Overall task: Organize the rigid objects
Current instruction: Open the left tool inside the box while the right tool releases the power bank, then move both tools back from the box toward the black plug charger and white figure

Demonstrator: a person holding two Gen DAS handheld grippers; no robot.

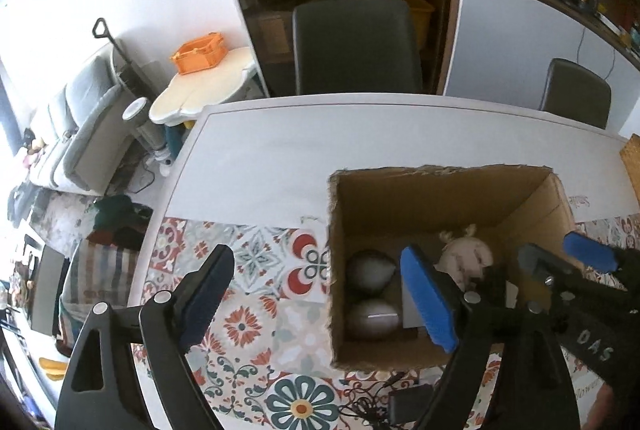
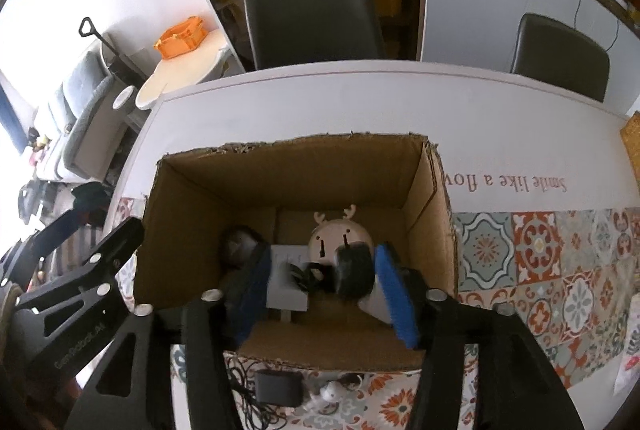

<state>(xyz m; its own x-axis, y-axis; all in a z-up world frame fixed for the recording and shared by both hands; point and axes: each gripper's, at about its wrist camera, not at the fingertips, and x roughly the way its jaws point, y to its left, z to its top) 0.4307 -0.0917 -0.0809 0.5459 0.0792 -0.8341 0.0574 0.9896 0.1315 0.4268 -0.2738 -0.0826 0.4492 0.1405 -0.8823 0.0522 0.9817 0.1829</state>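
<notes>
Right hand-held gripper (image 2: pixel 324 290) sits inside the box (image 2: pixel 430 214), jaws apart around a dark round item (image 2: pixel 352 276), probably released. Left hand-held gripper (image 1: pixel 320 302) is apart, empty, straddling the box wall; closing or dropping could snag cardboard.

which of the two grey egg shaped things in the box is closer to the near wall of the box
The lower grey egg, with the light stripe across it, lies closer to the near wall of the cardboard box; the other grey egg sits behind it.

left tool (image 1: pixel 320 304): black angular frame, blue ribbed pads, silver round screws | right tool (image 2: pixel 324 294): same black build, blue pads, white lettering on its side arm
</notes>
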